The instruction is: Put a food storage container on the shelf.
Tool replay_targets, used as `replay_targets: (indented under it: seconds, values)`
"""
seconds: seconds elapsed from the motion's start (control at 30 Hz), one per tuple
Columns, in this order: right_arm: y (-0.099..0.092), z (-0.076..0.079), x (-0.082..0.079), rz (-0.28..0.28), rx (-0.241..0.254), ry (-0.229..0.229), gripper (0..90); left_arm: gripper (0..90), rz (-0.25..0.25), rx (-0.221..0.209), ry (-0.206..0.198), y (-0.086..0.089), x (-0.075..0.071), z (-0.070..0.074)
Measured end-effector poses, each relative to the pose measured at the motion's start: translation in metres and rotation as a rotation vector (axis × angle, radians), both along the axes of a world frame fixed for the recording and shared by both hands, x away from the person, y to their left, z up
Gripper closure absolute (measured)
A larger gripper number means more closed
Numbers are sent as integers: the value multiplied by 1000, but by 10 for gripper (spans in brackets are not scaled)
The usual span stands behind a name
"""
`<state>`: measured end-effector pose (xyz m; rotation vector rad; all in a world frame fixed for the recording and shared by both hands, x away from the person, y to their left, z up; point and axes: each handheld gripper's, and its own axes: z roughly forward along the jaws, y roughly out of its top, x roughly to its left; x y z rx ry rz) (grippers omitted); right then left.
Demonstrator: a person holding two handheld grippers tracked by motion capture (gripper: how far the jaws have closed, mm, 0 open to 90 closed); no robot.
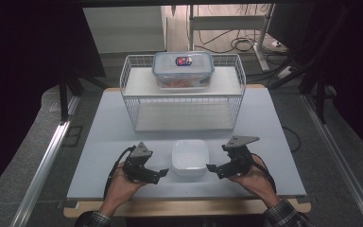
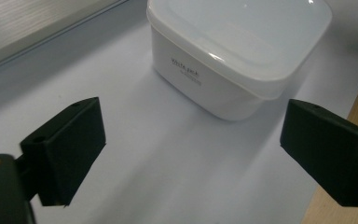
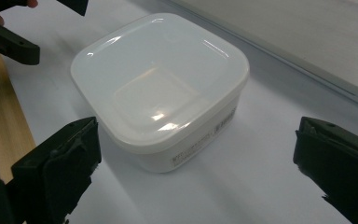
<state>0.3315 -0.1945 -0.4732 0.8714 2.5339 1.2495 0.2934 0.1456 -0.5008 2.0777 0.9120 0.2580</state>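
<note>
White lidded tub point(image 1: 189, 158) near table edge, flanked by left tongs point(image 1: 160, 174) and right tongs point(image 1: 213, 169); both spread wide, empty, aimed inward for a two-sided grab.

1. The left gripper point(image 2: 191, 154) has its black jaws spread wide, nothing between them.
2. A white lidded tub point(image 2: 235, 51) stands ahead on the table point(image 2: 144, 163), apart from both jaws.
3. Small grey print marks the tub's side.

High view looks down from above; both gripper views (close, low) share the white container point(image 1: 189, 157).
</note>
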Motion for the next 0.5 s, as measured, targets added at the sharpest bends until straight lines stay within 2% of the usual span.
replay_targets:
  seconds: [0.23,0.5]
  values:
    - [6,1,6,-11,-28,33,57,120,-13,-21,-11,-8,13,5]
    - [17,9,17,-15,-43,24,199,153,-36,-28,-18,-26,36,10]
